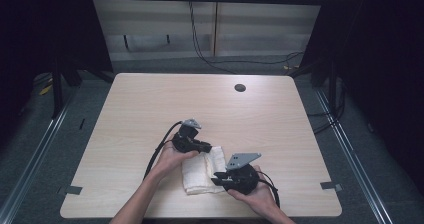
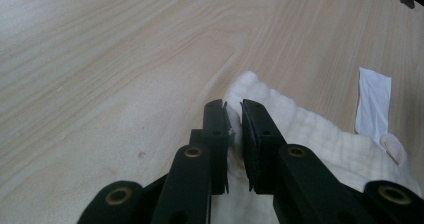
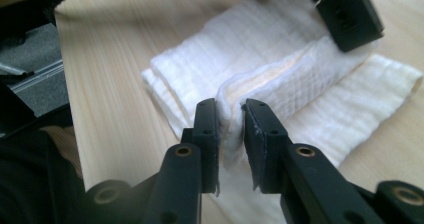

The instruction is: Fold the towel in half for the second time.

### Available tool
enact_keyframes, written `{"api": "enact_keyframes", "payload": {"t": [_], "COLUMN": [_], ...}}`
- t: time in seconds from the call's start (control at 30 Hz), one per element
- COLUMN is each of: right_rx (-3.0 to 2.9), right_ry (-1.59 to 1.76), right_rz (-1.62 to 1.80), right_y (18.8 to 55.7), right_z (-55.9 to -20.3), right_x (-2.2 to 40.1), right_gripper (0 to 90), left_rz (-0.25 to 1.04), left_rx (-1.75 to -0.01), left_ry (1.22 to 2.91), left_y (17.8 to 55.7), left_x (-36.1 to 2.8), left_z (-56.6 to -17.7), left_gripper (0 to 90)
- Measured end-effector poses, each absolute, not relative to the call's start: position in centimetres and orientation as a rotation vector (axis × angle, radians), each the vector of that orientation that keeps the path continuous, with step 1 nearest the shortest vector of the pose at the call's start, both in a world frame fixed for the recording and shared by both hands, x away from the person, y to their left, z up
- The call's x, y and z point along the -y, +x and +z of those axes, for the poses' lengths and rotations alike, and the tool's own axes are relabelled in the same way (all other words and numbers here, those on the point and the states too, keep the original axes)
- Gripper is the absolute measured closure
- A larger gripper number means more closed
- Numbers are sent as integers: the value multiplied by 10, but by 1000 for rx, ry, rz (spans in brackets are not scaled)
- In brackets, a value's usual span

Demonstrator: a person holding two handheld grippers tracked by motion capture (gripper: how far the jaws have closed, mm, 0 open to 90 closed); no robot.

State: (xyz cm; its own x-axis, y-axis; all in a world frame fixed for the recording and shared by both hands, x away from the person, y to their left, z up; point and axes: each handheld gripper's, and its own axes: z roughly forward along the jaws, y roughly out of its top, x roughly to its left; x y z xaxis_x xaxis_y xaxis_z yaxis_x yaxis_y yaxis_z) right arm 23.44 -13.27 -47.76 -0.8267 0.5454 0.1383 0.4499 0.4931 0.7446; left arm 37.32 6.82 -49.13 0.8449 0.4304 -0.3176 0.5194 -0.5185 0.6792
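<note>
Two hand-held tools, left tool (image 1: 202, 147) and right tool (image 1: 218, 178), at a folded white cloth (image 1: 202, 171) on the wooden table (image 1: 150, 104).

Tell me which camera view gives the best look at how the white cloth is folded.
The right gripper view: the white cloth lies there in folded layers, with a raised fold running between that gripper's fingers. The left gripper view has one corner of it and a white label. In the high view it is a small pale patch between the two hands.

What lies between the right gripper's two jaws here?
A raised fold of the white towel sits between the jaws of the right gripper; the right gripper view shows it, with the rest of the towel lying on the table.
</note>
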Motion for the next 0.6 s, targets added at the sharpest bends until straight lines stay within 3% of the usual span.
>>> {"api": "enact_keyframes", "payload": {"t": [0.4, 0.6], "right_rx": [-2605, -2578], "right_ry": [978, 996], "right_rz": [1255, 1273], "right_y": [234, 237], "right_z": [-484, -484], "right_x": [150, 161], "right_gripper": [623, 613], "left_rz": [-116, -116], "left_rx": [-640, -592], "left_ry": [2171, 2134], "left_y": [371, 370], "left_x": [-48, -46], "left_z": [-486, -476], "left_gripper": [712, 668]}}
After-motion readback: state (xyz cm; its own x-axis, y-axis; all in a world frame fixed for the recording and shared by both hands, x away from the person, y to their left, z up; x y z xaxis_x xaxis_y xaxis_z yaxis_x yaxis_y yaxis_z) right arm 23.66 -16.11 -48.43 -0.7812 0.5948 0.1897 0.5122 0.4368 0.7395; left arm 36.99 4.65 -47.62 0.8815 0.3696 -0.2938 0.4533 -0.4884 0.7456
